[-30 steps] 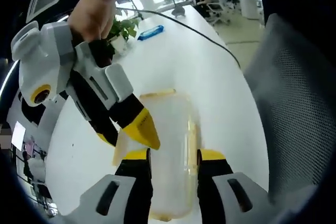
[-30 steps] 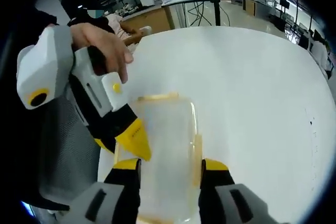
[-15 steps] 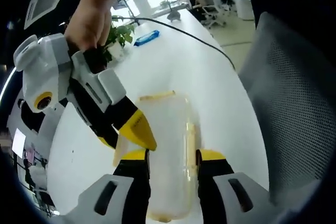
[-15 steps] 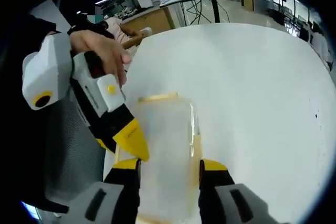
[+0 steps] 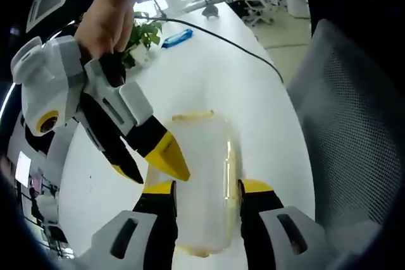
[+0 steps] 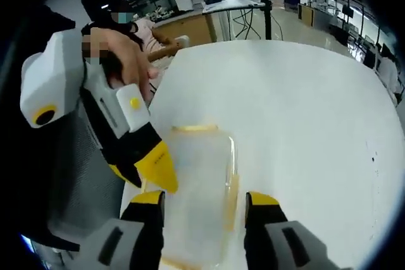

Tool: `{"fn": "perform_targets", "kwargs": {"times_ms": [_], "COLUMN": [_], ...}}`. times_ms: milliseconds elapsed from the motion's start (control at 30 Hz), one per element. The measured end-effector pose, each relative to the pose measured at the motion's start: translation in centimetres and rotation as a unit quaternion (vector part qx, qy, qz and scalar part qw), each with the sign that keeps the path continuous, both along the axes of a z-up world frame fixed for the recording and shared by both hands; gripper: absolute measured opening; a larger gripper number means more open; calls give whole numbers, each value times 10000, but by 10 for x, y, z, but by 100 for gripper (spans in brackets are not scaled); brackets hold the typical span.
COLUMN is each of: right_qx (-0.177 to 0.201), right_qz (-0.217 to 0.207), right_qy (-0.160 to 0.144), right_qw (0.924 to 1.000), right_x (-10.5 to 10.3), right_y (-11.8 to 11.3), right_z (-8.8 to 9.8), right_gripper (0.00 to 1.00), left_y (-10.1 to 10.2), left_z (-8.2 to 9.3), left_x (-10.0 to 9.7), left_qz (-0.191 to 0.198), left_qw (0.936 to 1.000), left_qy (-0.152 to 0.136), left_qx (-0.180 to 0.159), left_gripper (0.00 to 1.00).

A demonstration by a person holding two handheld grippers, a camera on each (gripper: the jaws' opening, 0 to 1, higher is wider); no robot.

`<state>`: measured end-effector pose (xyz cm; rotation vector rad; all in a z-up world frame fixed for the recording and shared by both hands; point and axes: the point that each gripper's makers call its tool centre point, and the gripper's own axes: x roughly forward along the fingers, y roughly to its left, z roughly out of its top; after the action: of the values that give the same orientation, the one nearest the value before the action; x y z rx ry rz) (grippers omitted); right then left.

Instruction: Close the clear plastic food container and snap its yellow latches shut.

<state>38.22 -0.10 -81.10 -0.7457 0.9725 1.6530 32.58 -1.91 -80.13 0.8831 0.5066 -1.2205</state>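
both grippers hovering over container (image 5: 199, 175) on desk (image 5: 215, 74), jaws apart, lining up to press latches (image 6: 232, 188).

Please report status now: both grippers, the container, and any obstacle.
Left gripper open, astride the clear container. Right gripper open, astride it too. Lid on; yellow latch at far end. Black cable on white table, well beyond the container.
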Motion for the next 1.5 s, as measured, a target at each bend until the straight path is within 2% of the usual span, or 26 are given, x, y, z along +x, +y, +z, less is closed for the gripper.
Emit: {"fn": "perform_targets", "kwargs": {"times_ms": [67, 200, 300, 367, 633, 700, 967, 1133, 1200, 1400, 1500], "right_qx": [-37, -28, 3, 84, 257, 238, 419, 572, 574, 564, 647], "right_qz": [22, 42, 56, 52, 186, 235, -63, -277, -355, -513, -670], "right_qy": [13, -24, -3, -31, -519, -808, -1087, -1187, -1125, -1157, -1150], "right_qw": [10000, 10000, 10000, 9999, 9982, 9962, 9932, 9909, 9914, 9904, 9890], "right_x": [-1, 0, -2, -3, -9, -7, -17, -25, -25, -20, -19], "right_y": [-1, -1, 1, 4, 2, -3, -11, -10, -10, -12, -12], "right_z": [-1, -1, 1, 6, 15, 14, 17, 17, 16, 16, 17], "right_gripper": [49, 49, 49, 49, 50, 50, 50, 50, 50, 50, 50], "left_y": [0, 0, 6, 4, 9, 10, 14, 15, 15, 15, 17], "left_z": [0, -1, -6, -2, 3, 4, 2, 3, 4, 4, 5], "left_x": [0, -3, -2, -4, 11, 13, 30, 40, 42, 42, 44], "left_qz": [7, 42, -33, -61, 27, -42, 196, 329, 339, 319, 471], "left_qw": [10000, 9996, 9993, 9987, 9976, 9974, 9936, 9925, 9926, 9928, 9927], "left_qy": [14, 263, 332, 488, 657, 665, 1068, 1138, 1128, 1105, 1057], "left_qx": [-8, -79, 178, 110, 211, 256, 320, 287, 305, 347, 335], "left_gripper": [36, 36, 34, 33, 34, 34, 37, 37, 37, 37, 37]}}
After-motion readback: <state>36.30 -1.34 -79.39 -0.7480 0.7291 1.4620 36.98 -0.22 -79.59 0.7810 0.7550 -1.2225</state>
